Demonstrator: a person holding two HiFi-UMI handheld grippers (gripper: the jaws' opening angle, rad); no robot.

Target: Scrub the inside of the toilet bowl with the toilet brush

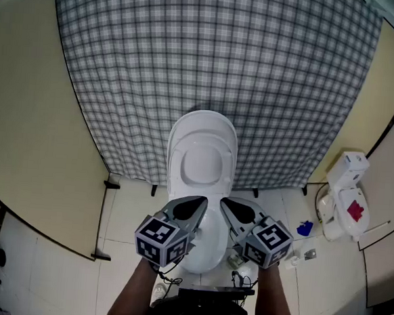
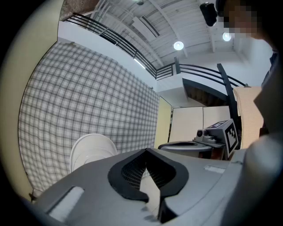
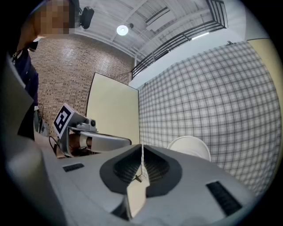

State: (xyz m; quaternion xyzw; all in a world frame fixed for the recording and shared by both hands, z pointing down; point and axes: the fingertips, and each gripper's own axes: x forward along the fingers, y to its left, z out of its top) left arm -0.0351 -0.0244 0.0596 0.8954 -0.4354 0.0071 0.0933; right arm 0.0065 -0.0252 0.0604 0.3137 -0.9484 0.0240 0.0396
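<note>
White, glossy toilet [image 1: 202, 162] at centre, lid raised at 12 o'clock against checked wall [image 1: 212, 53], bowl partly hidden. Just over its front, left gripper [image 1: 200, 202] at 7 o'clock and right gripper [image 1: 226, 203] at 5 o'clock, both closed, holding nothing.

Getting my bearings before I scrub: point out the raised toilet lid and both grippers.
Raised toilet lid [image 1: 202, 162], head view, middle of its face.
Left gripper [image 1: 202, 201], head view, tip of its shut jaws.
Right gripper [image 1: 225, 203], head view, tip of its shut jaws.
</note>
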